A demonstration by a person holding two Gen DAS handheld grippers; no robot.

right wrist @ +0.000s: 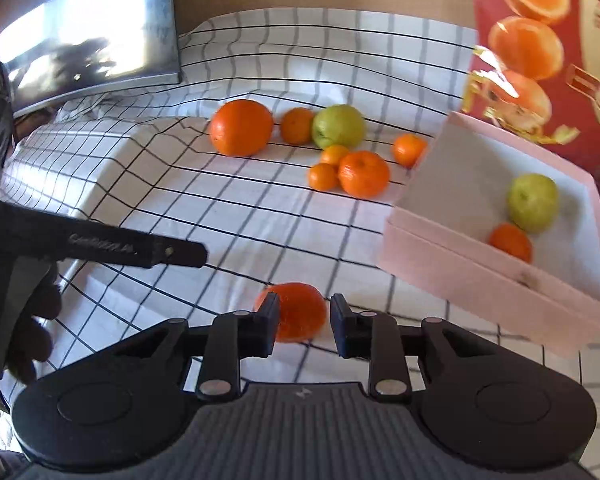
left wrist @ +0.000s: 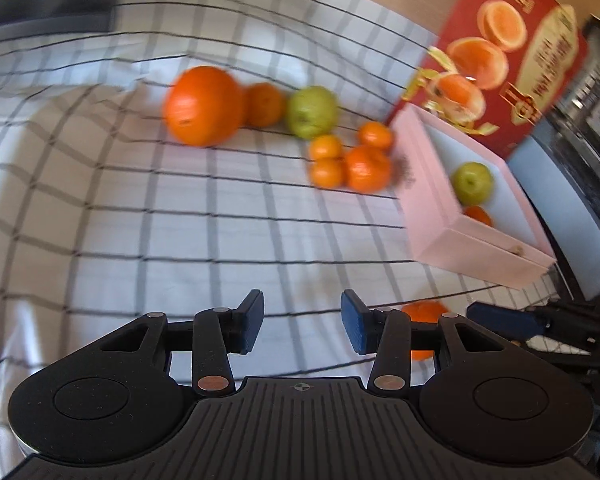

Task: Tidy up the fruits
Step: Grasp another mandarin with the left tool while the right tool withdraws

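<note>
On the checked cloth (left wrist: 180,220) lie a big orange (left wrist: 204,106) (right wrist: 242,128), a smaller orange (right wrist: 297,125), a green fruit (left wrist: 312,112) (right wrist: 339,126) and several tangerines (left wrist: 348,160) (right wrist: 364,174). To the right stands a pink box (left wrist: 432,216) (right wrist: 460,276) with one green fruit (right wrist: 533,202) and one tangerine (right wrist: 511,242) in it. My right gripper (right wrist: 303,316) is shut on a tangerine (right wrist: 300,310) (left wrist: 422,312) low over the cloth, left of the box. My left gripper (left wrist: 302,320) is open and empty, just left of the right one.
A red carton printed with oranges (left wrist: 520,60) (right wrist: 540,40) stands behind the pink box. A monitor (right wrist: 88,28) sits at the back left. A gloved hand (right wrist: 24,320) holds the left gripper at the left edge of the right wrist view.
</note>
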